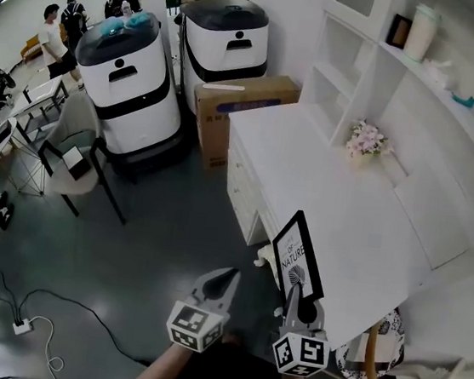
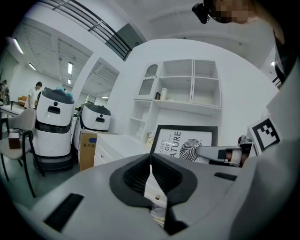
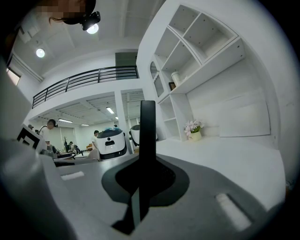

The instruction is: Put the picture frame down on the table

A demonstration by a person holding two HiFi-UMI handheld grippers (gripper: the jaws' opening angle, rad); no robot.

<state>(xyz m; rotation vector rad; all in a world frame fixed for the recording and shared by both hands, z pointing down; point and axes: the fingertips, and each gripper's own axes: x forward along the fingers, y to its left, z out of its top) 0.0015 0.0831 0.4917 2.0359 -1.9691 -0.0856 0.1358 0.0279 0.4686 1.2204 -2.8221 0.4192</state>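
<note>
A black picture frame [image 1: 299, 256] with a white print reading "NATURE" stands upright over the near corner of the white table [image 1: 325, 169], not resting on it. My right gripper [image 1: 296, 291] is shut on its lower edge. In the right gripper view the frame [image 3: 147, 133] is edge-on, a black bar rising from between the jaws of the right gripper [image 3: 146, 161]. My left gripper [image 1: 231, 275] hangs over the floor to the left of the frame, shut with nothing in it. In the left gripper view, past the left gripper [image 2: 151, 164], I see the frame's front [image 2: 185, 140] and the right gripper [image 2: 220, 153].
A small pot of flowers [image 1: 365, 142] stands at the table's back, below white shelves [image 1: 389, 66]. A cardboard box [image 1: 244, 99] and two white machines [image 1: 131, 77] stand beyond the table's far end. A chair [image 1: 74, 151] stands at left, and people stand far behind it.
</note>
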